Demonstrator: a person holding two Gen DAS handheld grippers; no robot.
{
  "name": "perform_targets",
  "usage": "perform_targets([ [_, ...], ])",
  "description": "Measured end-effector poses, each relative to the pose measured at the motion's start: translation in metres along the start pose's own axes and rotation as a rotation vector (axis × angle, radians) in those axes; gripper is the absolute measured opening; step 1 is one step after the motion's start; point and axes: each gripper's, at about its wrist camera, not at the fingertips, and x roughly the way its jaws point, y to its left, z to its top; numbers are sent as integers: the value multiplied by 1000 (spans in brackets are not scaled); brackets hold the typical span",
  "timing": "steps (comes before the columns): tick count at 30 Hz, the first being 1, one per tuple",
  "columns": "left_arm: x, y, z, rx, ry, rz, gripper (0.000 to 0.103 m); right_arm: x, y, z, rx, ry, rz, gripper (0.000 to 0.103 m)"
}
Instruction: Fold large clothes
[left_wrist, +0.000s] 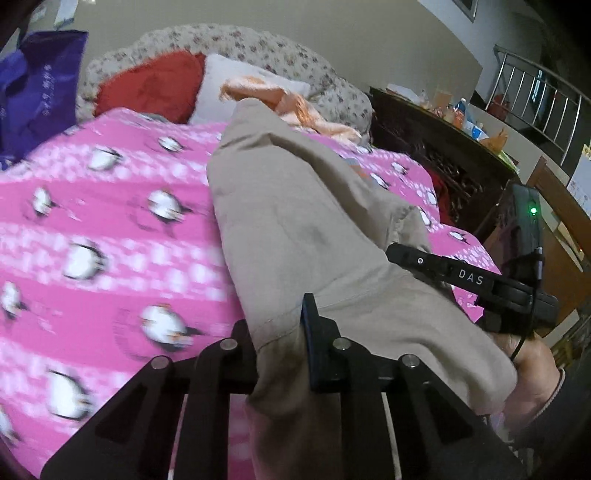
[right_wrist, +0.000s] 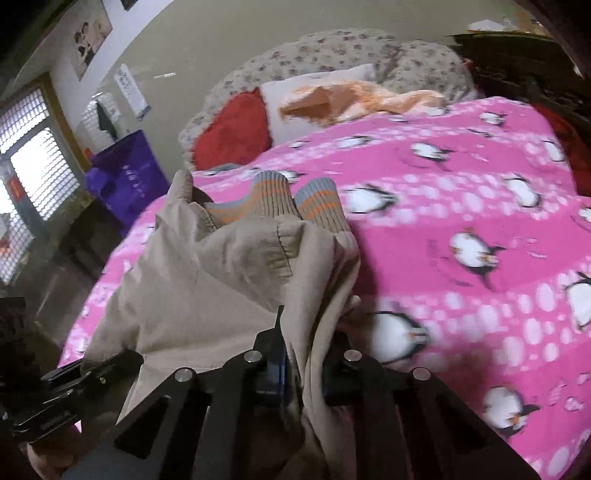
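Garment: a beige jacket with grey-and-orange ribbed cuffs – it lies lengthwise on the bed, over the pink penguin blanket.
Left gripper: fingers nearly closed, pinching a hem edge of the jacket; the cloth runs up between them and drapes away toward the pillows.
Right gripper: fingers nearly closed on a bunched fold of the jacket – the cloth hangs down through the narrow gap.
Jacket relative to fingers: gripped at its near end by both, the rest stretching forward onto the blanket.
Cuffs: side by side, beyond the right fingers.
Far end of bed: red pillow, white pillow, orange cloth.
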Motion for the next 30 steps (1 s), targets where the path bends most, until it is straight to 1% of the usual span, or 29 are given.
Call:
perform_targets([
  [3,-23,37,10,3,-9,42,15,19,36,0,-1,3,73,11],
  [5,-30,62,14,3,4,68,15,34,58,3,-11,5,105,11],
  [7,-28,86,12,-21,25,84,20,52,75,5,-4,20,129,11],
  [8,-22,94,8,-35,44,82,23,61,81,5,-15,28,120,11],
  [9,-9,101,3,-45,77,84,29,73,83,4,-23,42,85,11],
  [10,0,104,-3,-42,100,96,37,82,82,3,-20,62,49,14],
  [11,9,107,-8,-35,120,116,40,90,79,1,-15,87,18,17],
  [12,9,106,-10,-31,114,128,45,95,75,1,-7,108,-10,26],
  [15,-8,102,-11,-39,65,141,46,78,77,5,-44,88,-29,32],
  [17,-24,96,-11,-33,42,156,46,61,81,8,-79,78,-44,33],
  [20,-53,93,-17,-46,-7,128,46,16,98,8,-150,21,-40,33],
  [21,-60,92,-17,-47,-17,120,46,3,104,7,-170,8,-47,32],
  [23,-74,84,-22,-37,-34,112,48,-26,134,-1,-243,-25,-24,27],
  [24,-81,79,-24,-31,-46,112,48,-33,150,-5,-282,-20,-23,20],
  [25,-88,76,-28,-30,-58,106,50,-38,165,-11,-323,-12,-26,10],
  [26,-92,73,-33,-35,-65,101,54,-41,184,-21,-370,2,-7,8],
  [27,-94,71,-36,-35,-65,99,61,-40,196,-30,-396,19,7,6],
  [28,-93,68,-41,-26,-60,95,66,-35,204,-37,-418,37,-13,2],
  [29,-90,65,-46,-11,-49,92,67,-29,209,-46,-437,58,-40,1],
  [30,-85,65,-50,-2,-25,99,67,-16,208,-55,-442,103,-46,0],
])
